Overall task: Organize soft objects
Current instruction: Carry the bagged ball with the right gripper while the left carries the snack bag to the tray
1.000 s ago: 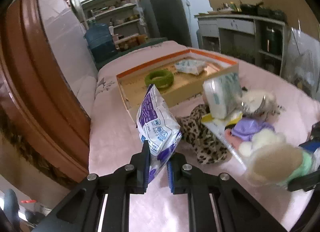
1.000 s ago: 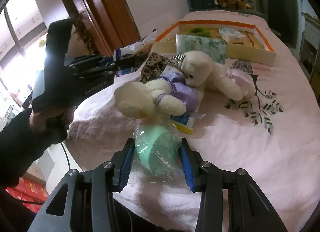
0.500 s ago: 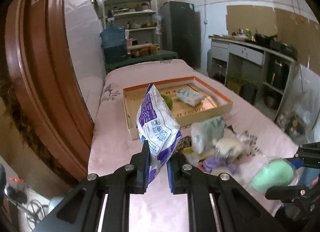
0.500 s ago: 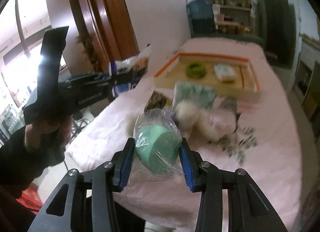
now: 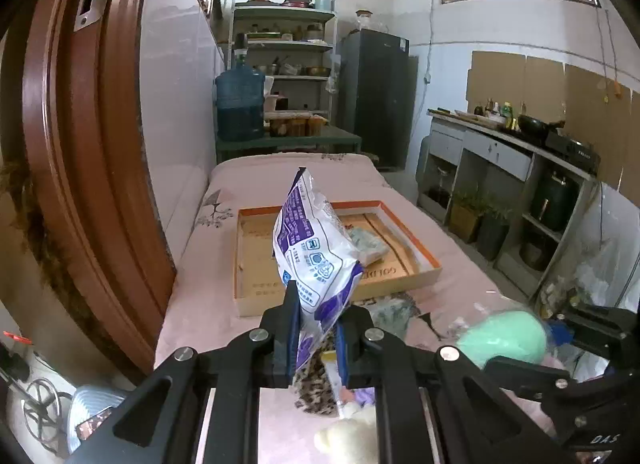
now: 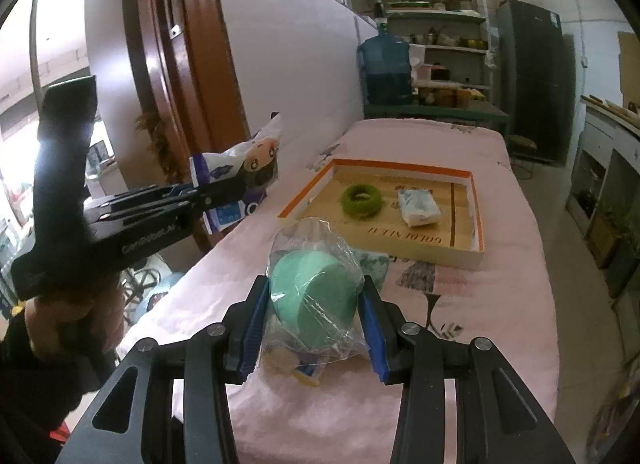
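My left gripper [image 5: 316, 338] is shut on a purple-and-white plastic pack [image 5: 314, 256] and holds it up above the pink table. It also shows in the right wrist view [image 6: 236, 184], left of the tray. My right gripper [image 6: 314, 322] is shut on a green soft ball in a clear bag [image 6: 314, 290], lifted over the table; it shows at the right of the left wrist view [image 5: 502, 338]. An orange-rimmed cardboard tray [image 6: 466, 250] lies farther back and holds a green ring [image 6: 361, 201] and a small white pack [image 6: 418, 206].
A leopard-print cloth [image 5: 316, 392], a cream plush toy [image 5: 346, 438] and a tissue pack [image 6: 374, 264] lie on the pink tablecloth [image 6: 480, 328] below the grippers. A brown door frame [image 5: 72, 168] stands at the left. Shelves, a water jug [image 5: 240, 104] and a fridge stand behind the table.
Both grippers have risen and tilted up with their loads. The table pile has dropped low in both views, and the tray now sits ahead of them.
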Motion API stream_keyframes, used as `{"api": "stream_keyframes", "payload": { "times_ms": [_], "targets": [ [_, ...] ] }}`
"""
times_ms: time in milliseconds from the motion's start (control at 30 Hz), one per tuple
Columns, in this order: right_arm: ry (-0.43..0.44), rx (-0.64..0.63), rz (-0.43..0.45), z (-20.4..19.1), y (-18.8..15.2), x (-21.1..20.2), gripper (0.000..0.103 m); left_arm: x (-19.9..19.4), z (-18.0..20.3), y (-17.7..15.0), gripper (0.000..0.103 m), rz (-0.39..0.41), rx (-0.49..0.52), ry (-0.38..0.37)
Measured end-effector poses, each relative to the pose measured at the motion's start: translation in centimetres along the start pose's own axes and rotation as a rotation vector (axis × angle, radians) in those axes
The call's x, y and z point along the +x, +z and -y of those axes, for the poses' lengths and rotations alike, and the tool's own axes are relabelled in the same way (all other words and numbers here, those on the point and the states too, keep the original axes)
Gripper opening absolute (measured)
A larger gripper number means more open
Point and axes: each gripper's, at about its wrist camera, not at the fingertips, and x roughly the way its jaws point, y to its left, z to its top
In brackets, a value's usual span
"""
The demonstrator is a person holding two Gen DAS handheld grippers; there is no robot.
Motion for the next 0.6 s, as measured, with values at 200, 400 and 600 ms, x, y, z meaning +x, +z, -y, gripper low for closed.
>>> {"api": "stream_keyframes", "payload": {
  "times_ms": [200, 400, 600],
  "targets": [
    [-0.012, 0.017, 0.019, 1.2, 1.4, 0.6, 0.045, 0.7, 0.1, 1.0, 0.015, 0.002, -0.028, -0.005],
    [-0.016, 0.034, 0.033, 2.1, 3.0, 1.5, 0.045, 1.5, -0.2, 1.9, 0.015, -0.002, -0.043, 0.008],
    [-0.02, 0.03, 0.046, 2.7, 4.5, 2.3, 0.045, 2.5, -0.9, 3.0, 0.015, 0.0, -0.056, 0.028]
  ]
}}
